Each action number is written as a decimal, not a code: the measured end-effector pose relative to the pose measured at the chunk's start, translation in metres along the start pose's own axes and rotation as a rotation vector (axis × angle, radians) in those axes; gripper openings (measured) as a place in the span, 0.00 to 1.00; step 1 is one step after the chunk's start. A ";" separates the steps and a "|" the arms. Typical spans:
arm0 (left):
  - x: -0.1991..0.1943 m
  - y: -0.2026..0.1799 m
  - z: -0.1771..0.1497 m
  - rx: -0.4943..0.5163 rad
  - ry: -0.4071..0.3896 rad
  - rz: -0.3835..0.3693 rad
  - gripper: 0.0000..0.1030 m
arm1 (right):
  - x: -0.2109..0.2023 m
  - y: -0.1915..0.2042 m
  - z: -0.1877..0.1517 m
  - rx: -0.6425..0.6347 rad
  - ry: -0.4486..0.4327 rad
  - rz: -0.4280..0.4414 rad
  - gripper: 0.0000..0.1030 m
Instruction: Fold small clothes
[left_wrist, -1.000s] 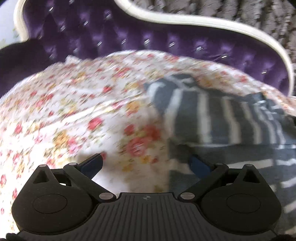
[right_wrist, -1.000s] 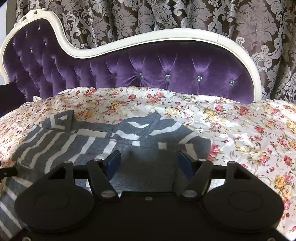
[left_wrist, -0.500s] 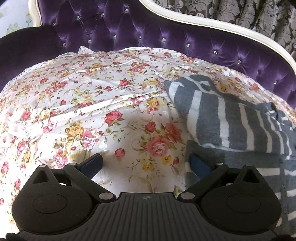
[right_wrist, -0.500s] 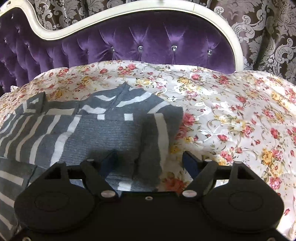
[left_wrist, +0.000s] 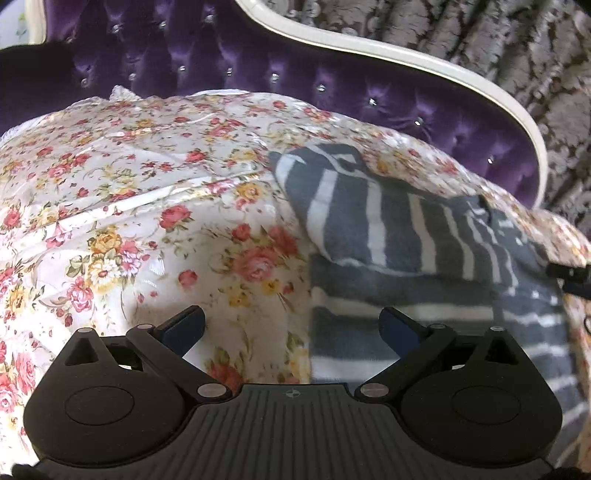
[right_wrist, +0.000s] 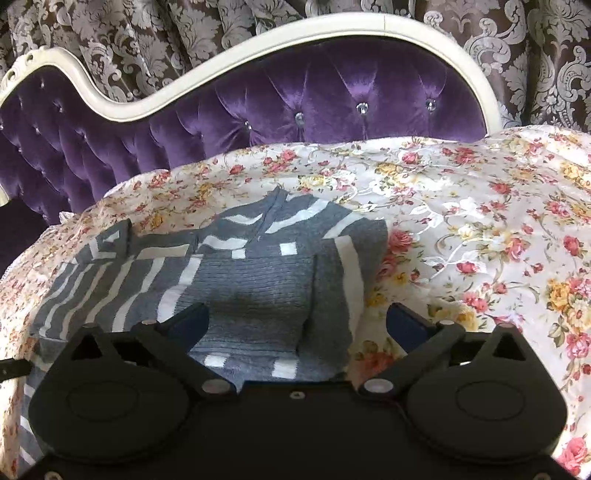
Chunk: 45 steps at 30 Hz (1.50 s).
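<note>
A small grey garment with white stripes (right_wrist: 255, 280) lies on the flowered cover, its sleeves folded in over the body. My right gripper (right_wrist: 297, 325) hovers over its right edge, jaws opening wide; the cloth lies under them and the pads do not press on it. In the left wrist view the same striped garment (left_wrist: 399, 236) fills the right half. My left gripper (left_wrist: 291, 326) stands open over its left edge, one blue pad above the flowers, the other above the grey knit, gripping nothing.
The flowered cover (right_wrist: 480, 229) is spread over a purple tufted sofa (right_wrist: 332, 99) with a cream frame. Patterned curtains (right_wrist: 184, 33) hang behind. A dark armrest (left_wrist: 44, 74) rises at the left. A bit of the other gripper (left_wrist: 569, 275) shows at the right edge.
My right gripper's jaws have spread wider and it has shifted right, from over the garment's middle to its right edge. The left view has swung slightly; its jaws stay open.
</note>
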<state>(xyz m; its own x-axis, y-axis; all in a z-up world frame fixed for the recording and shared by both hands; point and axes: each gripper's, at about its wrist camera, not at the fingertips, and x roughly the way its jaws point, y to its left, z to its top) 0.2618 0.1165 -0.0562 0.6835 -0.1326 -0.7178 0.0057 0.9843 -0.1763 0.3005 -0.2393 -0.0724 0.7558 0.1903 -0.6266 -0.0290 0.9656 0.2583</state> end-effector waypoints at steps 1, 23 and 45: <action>-0.001 -0.003 -0.002 0.016 0.000 0.004 0.99 | -0.002 0.000 0.000 -0.002 -0.009 0.002 1.00; -0.087 -0.020 -0.069 0.045 0.016 -0.092 0.99 | -0.136 -0.007 -0.082 0.161 0.092 0.184 1.00; -0.119 -0.038 -0.150 0.094 0.086 -0.100 0.99 | -0.140 0.002 -0.139 0.195 0.285 0.222 1.00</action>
<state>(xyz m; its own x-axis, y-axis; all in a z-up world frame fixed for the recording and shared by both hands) 0.0707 0.0775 -0.0646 0.6110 -0.2355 -0.7558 0.1412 0.9718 -0.1887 0.1040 -0.2396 -0.0863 0.5327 0.4584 -0.7114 -0.0260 0.8491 0.5276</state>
